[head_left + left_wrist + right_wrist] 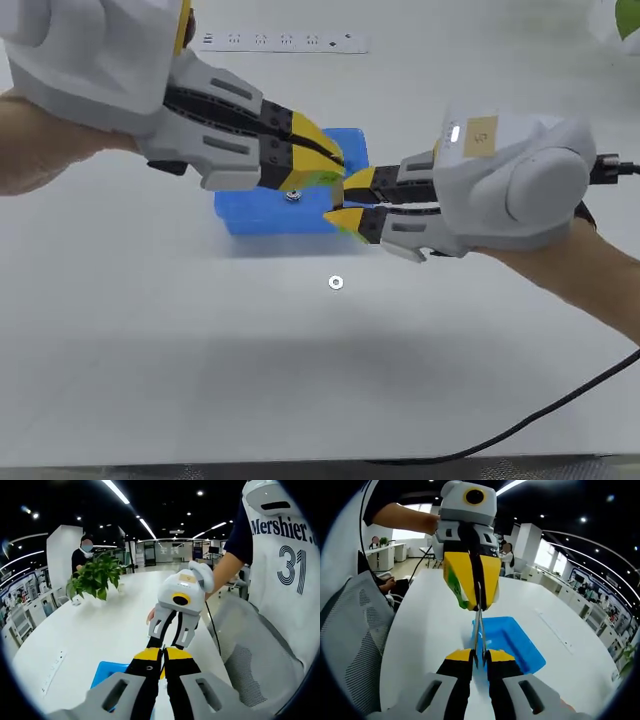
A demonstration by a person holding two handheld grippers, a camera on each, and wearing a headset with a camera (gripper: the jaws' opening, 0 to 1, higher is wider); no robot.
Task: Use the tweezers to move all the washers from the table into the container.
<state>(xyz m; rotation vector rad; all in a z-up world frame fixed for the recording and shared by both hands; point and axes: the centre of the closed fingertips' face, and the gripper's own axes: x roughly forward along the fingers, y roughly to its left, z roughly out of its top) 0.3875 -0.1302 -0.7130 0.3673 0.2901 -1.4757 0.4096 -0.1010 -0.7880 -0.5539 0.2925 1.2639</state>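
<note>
Both claws meet above the blue container (250, 218), at the far side of the counter (200, 350). The left claw (333, 170) is pressed together on one end of the tweezers (478, 630), and the right claw (345, 197) seems to pinch the other end, so I judge the step as a handover or regrip. One washer (336, 283) lies on the counter, just nearer than the container. Next, one claw must let go, and the other must bring the tips down to this washer.
</note>
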